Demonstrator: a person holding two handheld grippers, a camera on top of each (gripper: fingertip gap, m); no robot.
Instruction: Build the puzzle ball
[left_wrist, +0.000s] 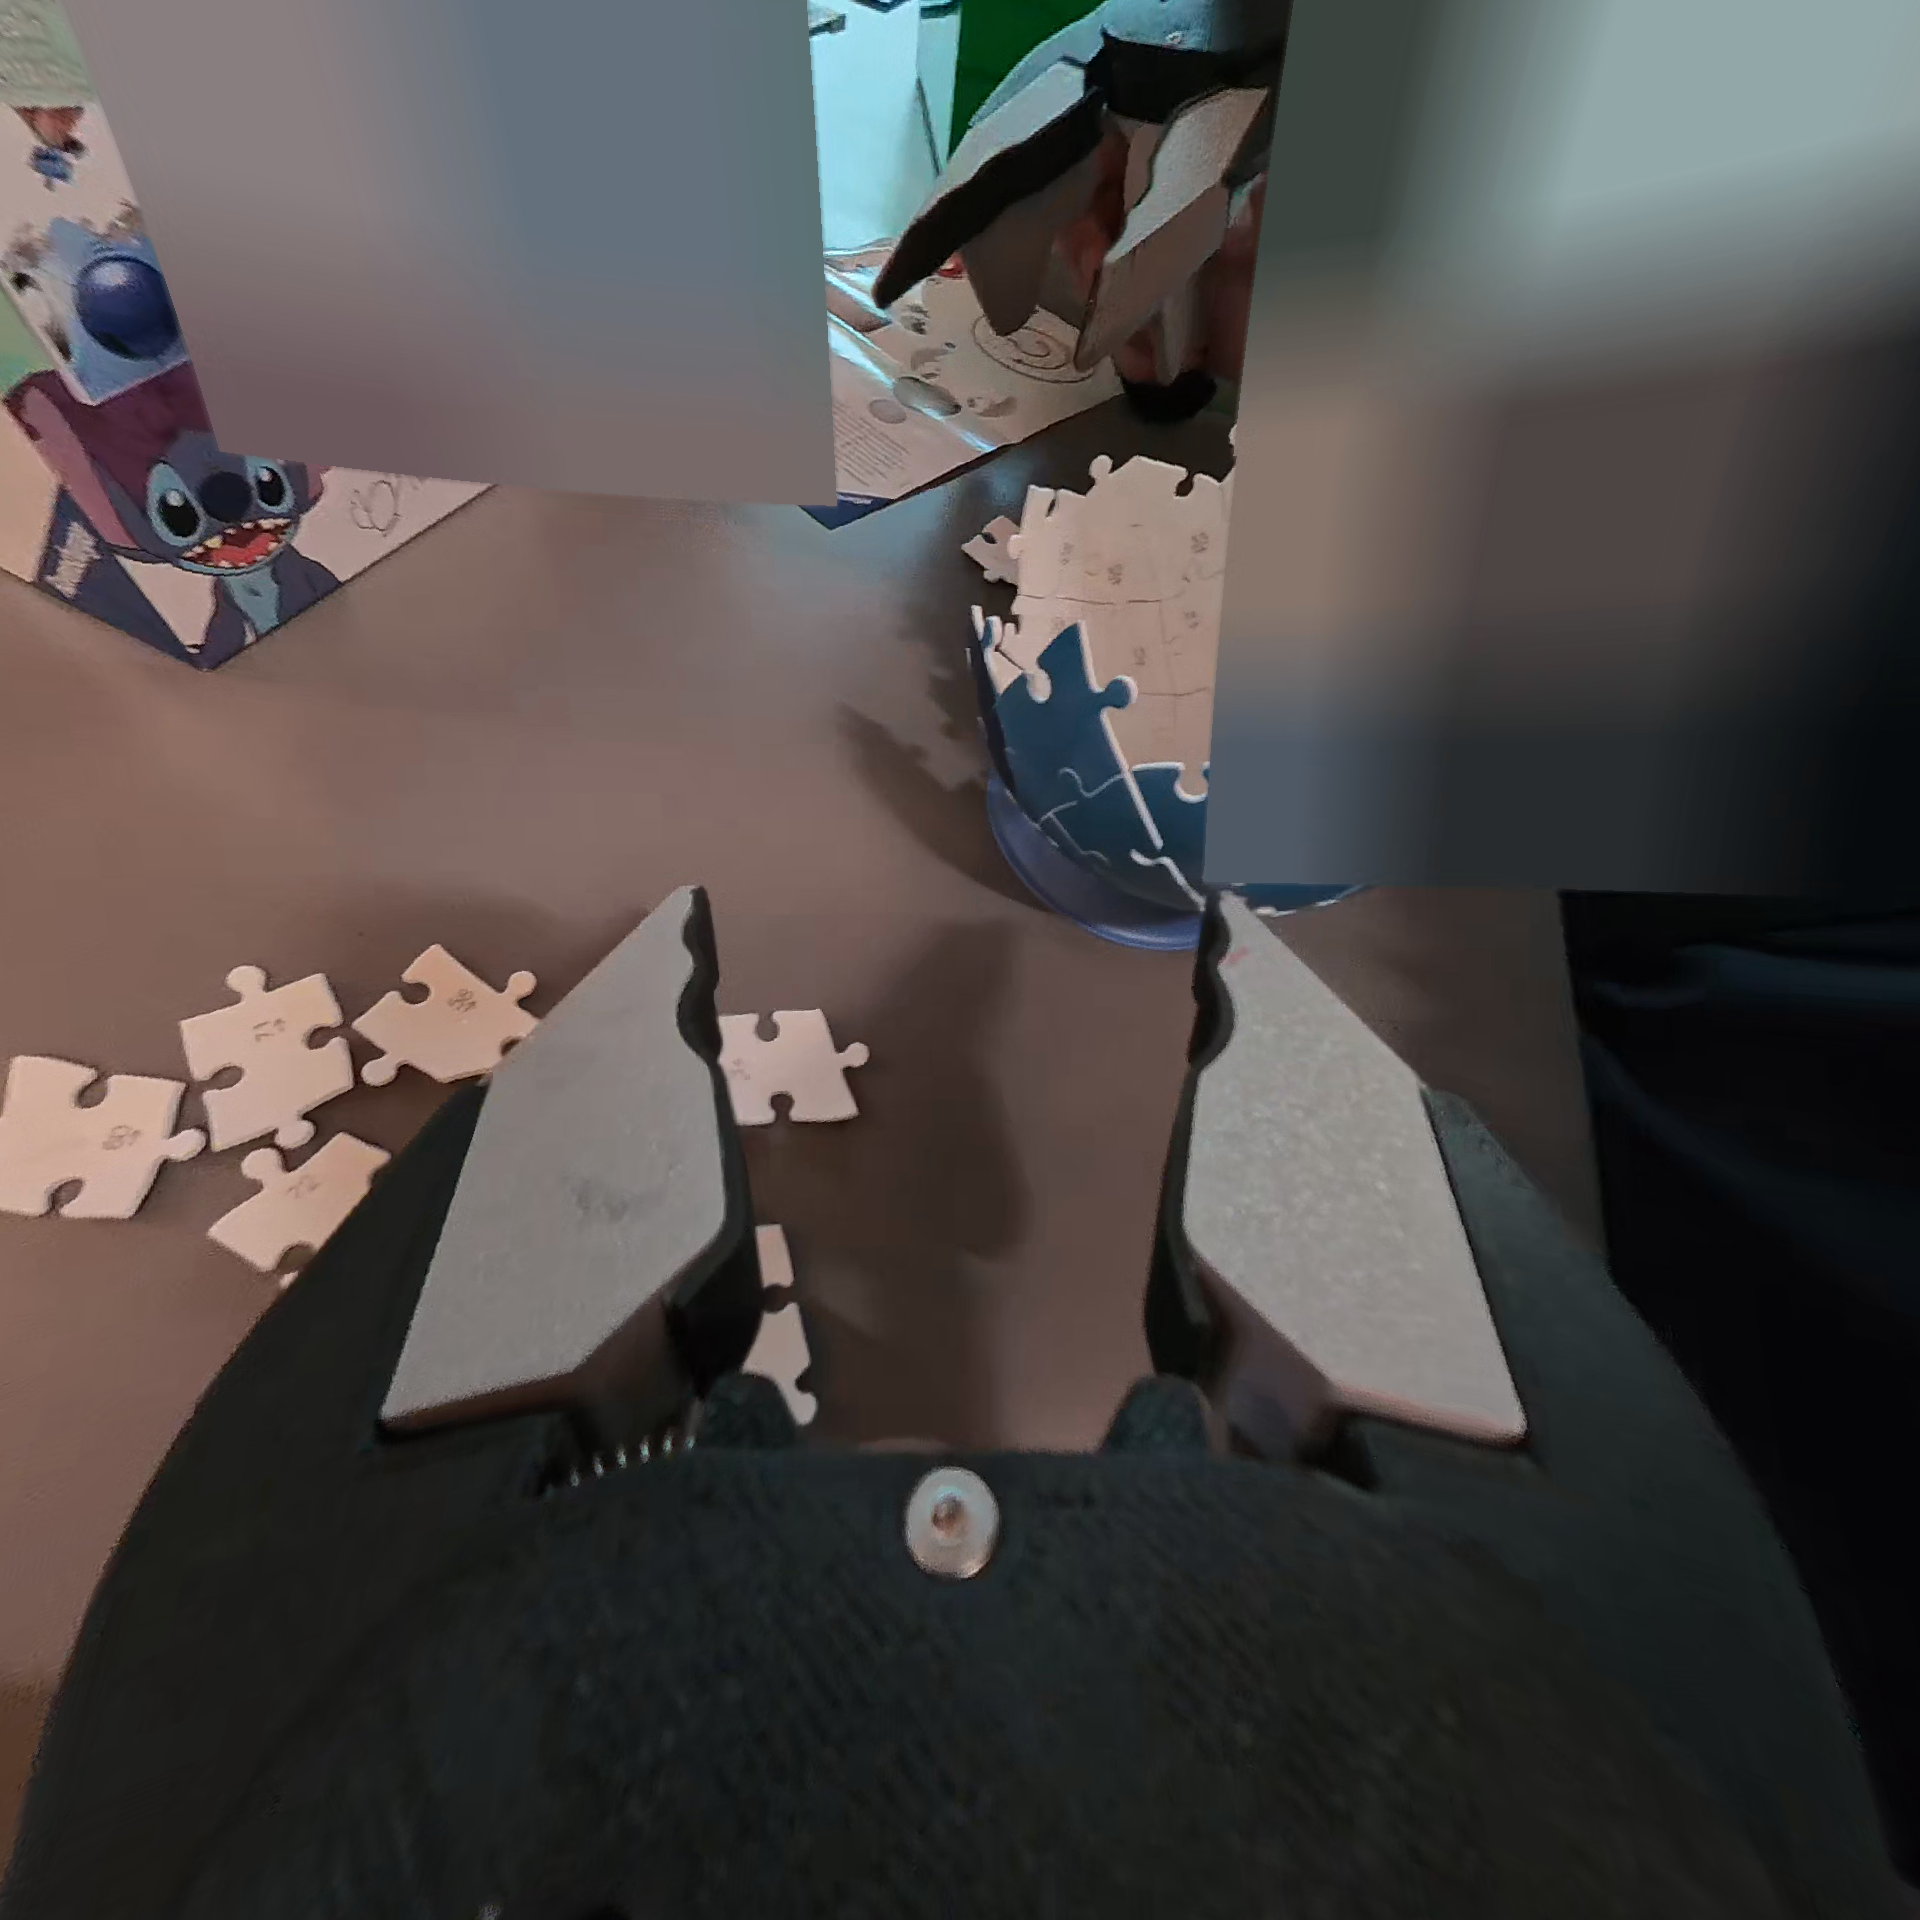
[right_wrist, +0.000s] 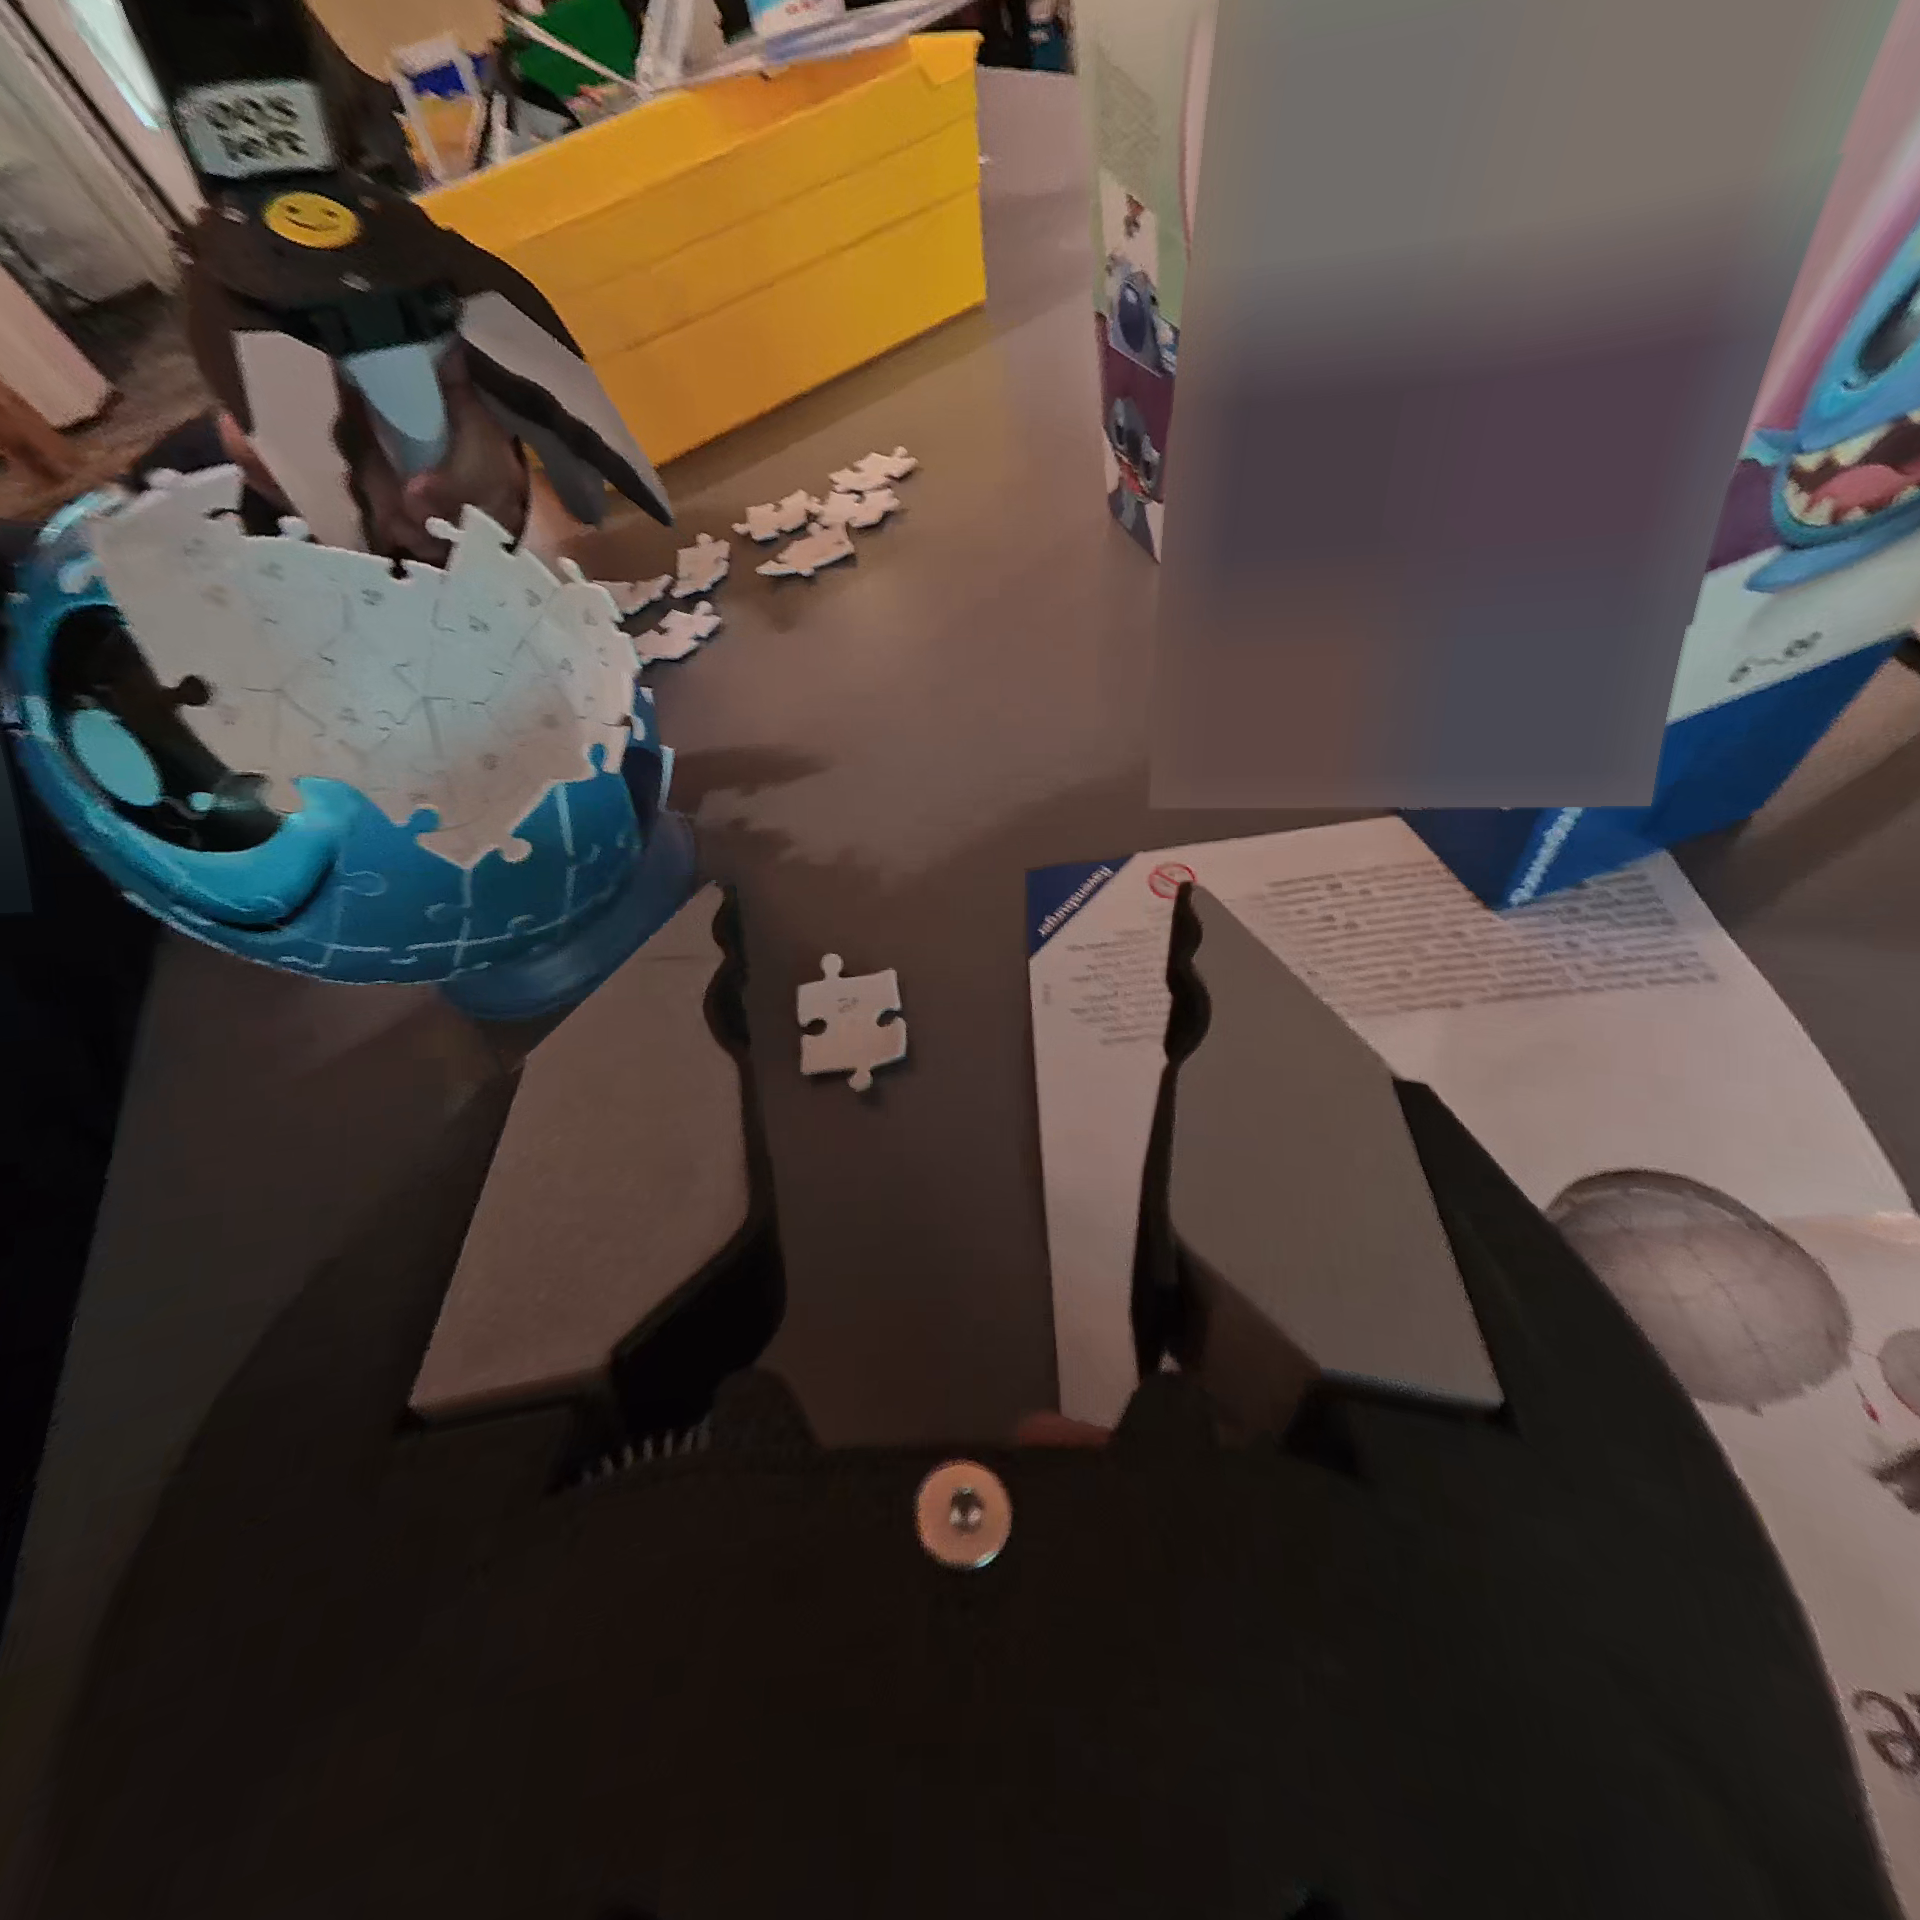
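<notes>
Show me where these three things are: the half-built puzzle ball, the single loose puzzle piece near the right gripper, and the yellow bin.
puzzle ball (right_wrist: 343, 665): right wrist view, on its white inner side.
loose puzzle piece (right_wrist: 850, 1020): right wrist view, on its middle.
yellow bin (right_wrist: 748, 270): right wrist view, on its front wall.

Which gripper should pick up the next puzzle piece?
Probably the right gripper: its jaws are open and a lone white piece lies on the table right between them. The left gripper, also open, has only bare table between its tips.
</notes>
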